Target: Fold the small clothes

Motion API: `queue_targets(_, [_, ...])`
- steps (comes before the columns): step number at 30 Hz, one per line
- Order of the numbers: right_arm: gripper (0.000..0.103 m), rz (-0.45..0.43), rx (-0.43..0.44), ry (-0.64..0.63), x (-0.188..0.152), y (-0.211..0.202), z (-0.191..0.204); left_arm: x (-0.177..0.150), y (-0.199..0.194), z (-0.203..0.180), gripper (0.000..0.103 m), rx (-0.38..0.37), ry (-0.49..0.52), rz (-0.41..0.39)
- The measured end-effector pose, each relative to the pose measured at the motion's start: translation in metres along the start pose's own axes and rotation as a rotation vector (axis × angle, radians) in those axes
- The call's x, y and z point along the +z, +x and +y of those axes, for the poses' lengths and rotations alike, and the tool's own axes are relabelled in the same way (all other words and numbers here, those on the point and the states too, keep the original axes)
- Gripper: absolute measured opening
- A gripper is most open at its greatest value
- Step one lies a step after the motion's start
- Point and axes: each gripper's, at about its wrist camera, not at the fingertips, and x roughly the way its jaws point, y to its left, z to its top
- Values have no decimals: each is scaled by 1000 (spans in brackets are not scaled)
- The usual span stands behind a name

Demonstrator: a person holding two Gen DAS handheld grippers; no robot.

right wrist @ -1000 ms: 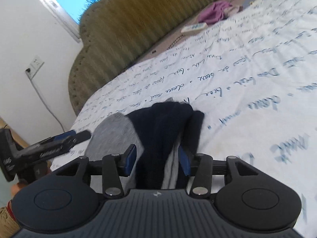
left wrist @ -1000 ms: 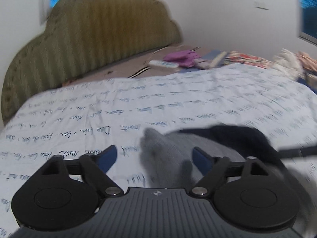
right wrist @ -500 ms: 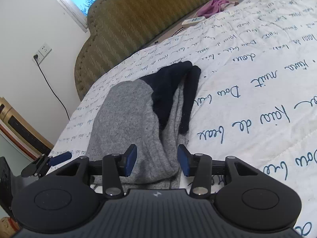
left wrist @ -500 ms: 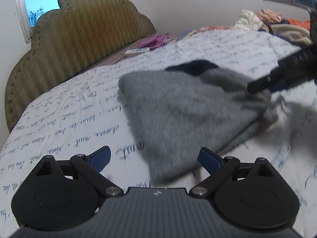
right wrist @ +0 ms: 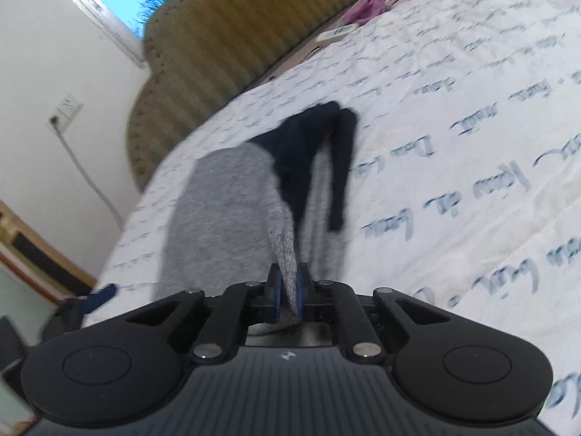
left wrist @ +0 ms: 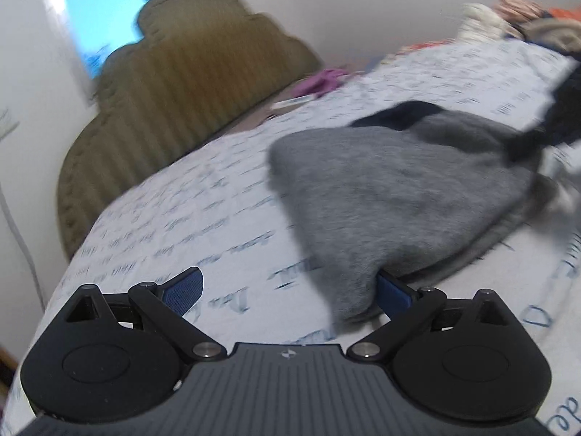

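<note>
A small grey knit garment (left wrist: 392, 196) with dark navy sleeves (right wrist: 308, 152) lies on the white bedspread with blue script (left wrist: 203, 218). My left gripper (left wrist: 287, 290) is open, its blue pads wide apart, and the garment's near corner lies between them against the right pad (left wrist: 394, 292). My right gripper (right wrist: 288, 290) is shut on a grey edge of the garment (right wrist: 225, 210). The right gripper also shows in the left wrist view as a dark blur (left wrist: 537, 134) at the garment's far right edge.
A padded olive headboard (left wrist: 174, 101) stands at the back left. A purple cloth (right wrist: 370, 1) and a white remote (right wrist: 336, 32) lie near the bed's head. A pile of clothes (left wrist: 526, 21) sits at the far right. The left gripper's tip (right wrist: 100, 296) shows in the right wrist view.
My right gripper has closed on the grey edge of the garment. My left gripper has moved in, so the garment's near corner now lies between its open pads.
</note>
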Motion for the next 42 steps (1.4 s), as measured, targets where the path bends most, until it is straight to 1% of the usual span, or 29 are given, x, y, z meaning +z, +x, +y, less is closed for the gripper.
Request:
queue_targets(1, [7,6,3,-12,-1,-2,4,-1,3,8,98,-7,-38,22])
queue_targets(2, [7,13,-14,-37,-3,-2,8,-2,7,15,97,-19,-72,51])
queue_targets(4, [7,26,-84,-91,-8,2,13,-4,8,22,97,-53,-110,79])
queue_targets(5, [8,29,-120,-100,-9,4,13,-3,6,22,97,-69,-111,87])
queue_targets(6, [9,29,-138,-91,-10,5,10,-1,2,22,97,-87,-109,83])
queue_targets(7, [9,33,-127,-79,-9,4,8,1,-4,21,98,-102,-106,67])
queue_targets(8, [9,39,-117,-88,-9,3,10,4,-11,20,98,-111,-100,48])
queue_targets(9, [12,29,-134,-111,-9,0,14,8,-18,19,99,-123,-97,31])
queue_targets(11, [12,-18,-189,-165,-9,-8,24,20,-25,17,101,-142,-110,10])
queue_targets(13, [12,-78,-234,-218,-8,-14,38,32,-24,13,103,-154,-137,6])
queue_targets(15, [12,-110,-247,-265,-10,-12,52,43,-12,7,103,-154,-170,45])
queue_targets(16, [12,-103,-258,-286,-11,-8,57,45,-5,4,103,-154,-184,77])
queue_targets(17, [12,-85,-278,-305,-14,-1,60,46,3,0,103,-156,-196,104])
queue_targets(19, [12,-22,-339,-343,-19,14,61,41,16,-6,101,-147,-220,166])
queue_targets(20, [12,-7,-381,-351,-23,19,59,38,20,-7,100,-148,-234,196])
queue_targets(21, [13,-15,-406,-354,-25,20,59,35,21,-6,100,-153,-254,212])
queue_targets(24, [13,-71,-380,-352,-28,8,68,29,20,-2,101,-159,-301,221])
queue_targets(26, [13,-82,-391,-375,-28,8,72,28,20,-2,101,-155,-310,233])
queue_targets(28, [20,-40,-430,-389,-30,20,70,27,19,-1,101,-149,-320,240])
queue_targets(29, [25,-21,-450,-384,-32,25,66,26,19,-1,101,-152,-325,242])
queue_targets(32, [33,-51,-453,-342,-35,18,64,24,16,-1,102,-153,-330,246])
queue_targets(33, [41,-63,-450,-335,-35,14,65,24,16,-2,102,-150,-327,249])
queue_targets(34, [46,-76,-451,-332,-35,12,66,23,16,-3,102,-149,-326,253])
queue_targets(35, [58,-85,-458,-337,-37,11,67,22,16,-3,102,-149,-327,257])
queue_targets(36, [63,-85,-464,-349,-38,11,67,21,15,-3,102,-150,-332,258])
queue_targets(38, [63,-73,-485,-362,-42,12,68,20,13,-3,102,-155,-337,260])
queue_targets(40, [63,-79,-477,-353,-46,7,71,19,9,-2,101,-156,-342,254])
queue_targets(41, [65,-86,-466,-351,-46,4,72,19,6,0,102,-165,-350,241])
queue_targets(42, [70,-93,-451,-353,-45,2,74,19,3,2,102,-174,-355,231])
